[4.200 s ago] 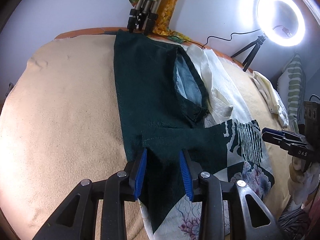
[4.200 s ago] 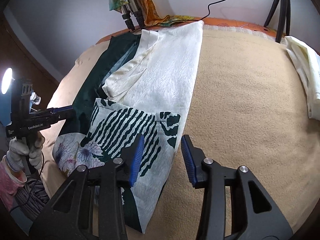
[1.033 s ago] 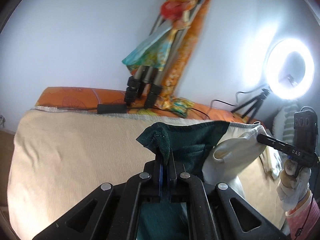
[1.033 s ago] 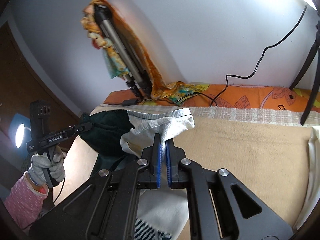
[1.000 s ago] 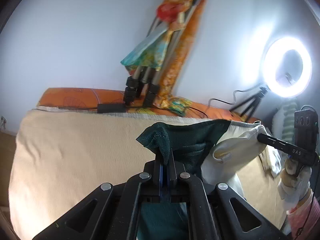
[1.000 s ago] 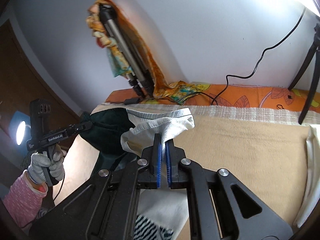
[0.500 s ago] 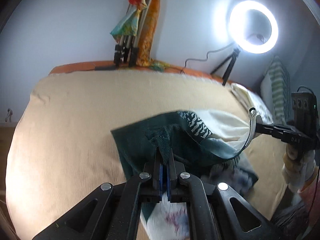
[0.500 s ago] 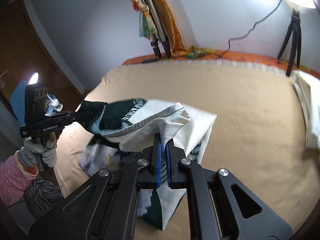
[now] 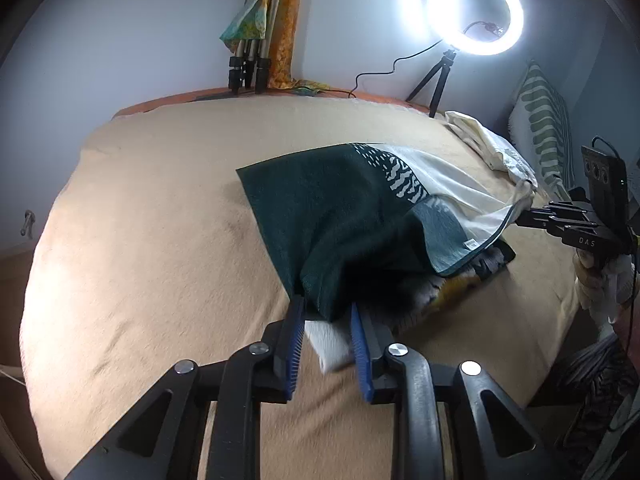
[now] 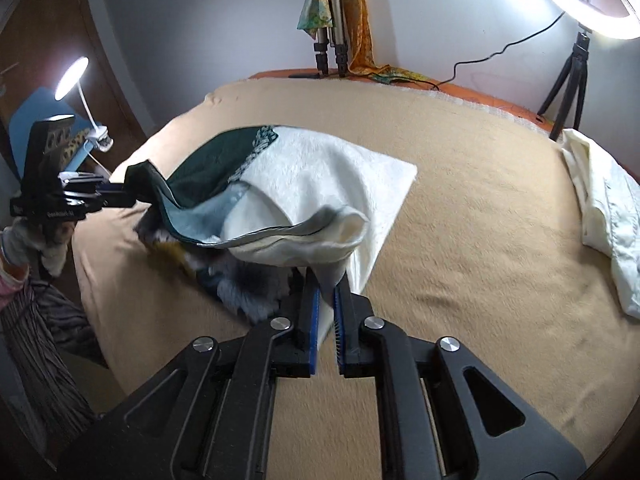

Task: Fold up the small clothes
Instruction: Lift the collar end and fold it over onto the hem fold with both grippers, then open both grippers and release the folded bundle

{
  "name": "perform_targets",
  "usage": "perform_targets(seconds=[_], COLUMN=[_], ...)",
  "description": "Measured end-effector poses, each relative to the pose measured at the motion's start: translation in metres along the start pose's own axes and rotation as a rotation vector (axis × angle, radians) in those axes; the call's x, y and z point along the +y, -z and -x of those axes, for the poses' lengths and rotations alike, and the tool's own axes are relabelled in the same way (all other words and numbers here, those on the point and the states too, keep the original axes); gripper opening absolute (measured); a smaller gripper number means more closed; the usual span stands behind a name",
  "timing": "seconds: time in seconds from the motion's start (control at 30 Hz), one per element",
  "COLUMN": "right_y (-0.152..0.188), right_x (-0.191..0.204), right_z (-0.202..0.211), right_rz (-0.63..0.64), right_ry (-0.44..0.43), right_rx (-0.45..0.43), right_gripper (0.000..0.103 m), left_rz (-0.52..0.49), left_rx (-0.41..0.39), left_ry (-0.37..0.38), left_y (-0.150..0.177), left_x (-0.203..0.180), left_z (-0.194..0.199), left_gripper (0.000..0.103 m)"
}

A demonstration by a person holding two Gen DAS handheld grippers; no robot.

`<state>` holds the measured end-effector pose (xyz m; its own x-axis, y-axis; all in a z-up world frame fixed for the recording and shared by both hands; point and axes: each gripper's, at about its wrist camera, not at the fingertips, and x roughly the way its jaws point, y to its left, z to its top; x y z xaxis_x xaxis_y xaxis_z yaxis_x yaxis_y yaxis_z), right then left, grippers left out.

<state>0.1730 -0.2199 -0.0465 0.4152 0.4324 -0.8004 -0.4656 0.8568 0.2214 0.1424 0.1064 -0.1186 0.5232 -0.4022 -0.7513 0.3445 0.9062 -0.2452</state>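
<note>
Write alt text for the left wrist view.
The left gripper, jaws just opening, has the dark green corner of a folded garment between them on a tan blanket. The right gripper meets the white corner.

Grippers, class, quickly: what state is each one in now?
Left gripper: jaws just opening, green cloth edge between them.
Right gripper: jaws just opening, white cloth edge between them.

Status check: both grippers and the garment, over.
Left gripper jaws just opening, dark green corner loose between them. Right gripper easing open on the white corner. Garment folded over on blanket. Nothing obstructing.
</note>
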Motion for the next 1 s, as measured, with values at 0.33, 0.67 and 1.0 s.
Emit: perform_targets(seconds=[0.33,0.67,1.0], right_y=[0.024,0.033,0.031], right_x=[-0.035,-0.053,-0.033], right_z=[0.037,-0.021,-0.003], right_rz=[-0.302,-0.558,-0.479], right_ry=[-0.171,-0.261,-0.209], right_rx=[-0.050,0.084,0.082], right_gripper=[0.062,0.020,0.008], left_rz=[0.307,0.480,0.256], left_rx=[0.026,0.093,0.148], left_ry=[0.125,0.224,0.085], left_y=[0.004,0.012,0.017], left_x=[0.043,0.041,0.017], left_z=[0.007,-0.027,-0.025], left_gripper=[0.042,0.002,0.007])
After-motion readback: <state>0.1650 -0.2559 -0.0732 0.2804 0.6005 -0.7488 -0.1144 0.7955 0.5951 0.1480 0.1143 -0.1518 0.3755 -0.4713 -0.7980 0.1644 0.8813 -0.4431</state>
